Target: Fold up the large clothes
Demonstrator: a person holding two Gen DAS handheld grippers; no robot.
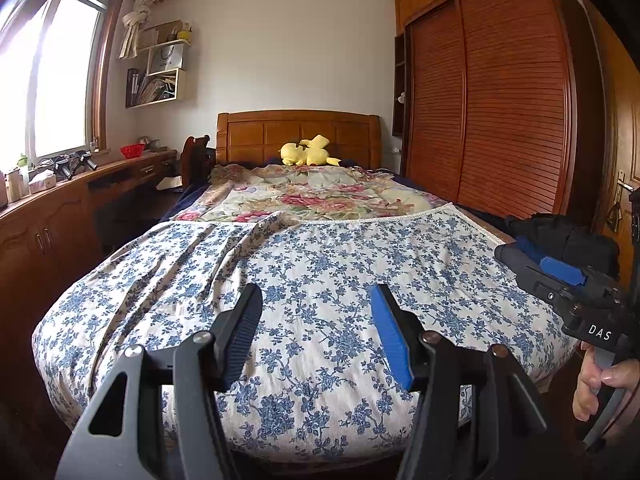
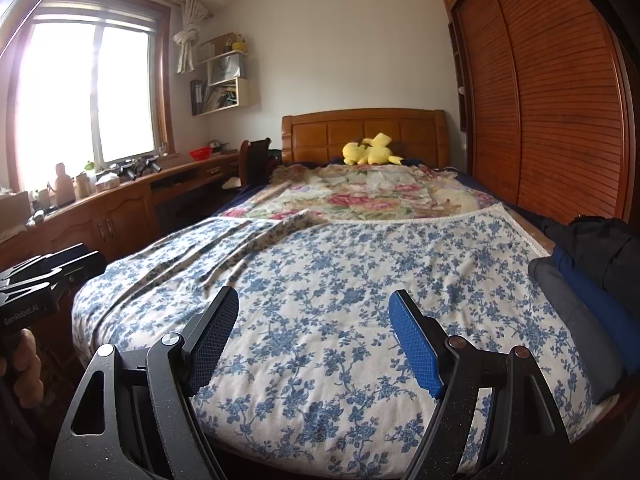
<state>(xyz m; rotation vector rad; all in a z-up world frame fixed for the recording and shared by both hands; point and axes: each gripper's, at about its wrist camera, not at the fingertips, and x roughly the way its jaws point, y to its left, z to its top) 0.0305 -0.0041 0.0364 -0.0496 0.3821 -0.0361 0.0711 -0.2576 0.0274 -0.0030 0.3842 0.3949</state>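
Note:
A pile of dark clothes (image 2: 584, 276), grey, blue and black, lies at the right edge of the bed. It also shows in the left wrist view as the clothes pile (image 1: 560, 234). A blue-flowered white cloth (image 1: 320, 264) is spread over the foot of the bed, rumpled on its left side. My left gripper (image 1: 316, 300) hovers over this cloth, open, with nothing between its fingers. My right gripper (image 2: 316, 308) hovers beside it, open wider and also empty, with the clothes pile to its right. Each gripper sees the other: right gripper (image 1: 560, 280), left gripper (image 2: 60, 264).
A pink-flowered quilt (image 1: 312, 196) covers the far half of the bed, with a yellow plush toy (image 1: 306, 152) at the wooden headboard (image 1: 296, 128). A slatted wardrobe (image 1: 492, 112) runs along the right. A wooden desk (image 2: 120, 200) and chair (image 2: 256, 160) stand left under the window.

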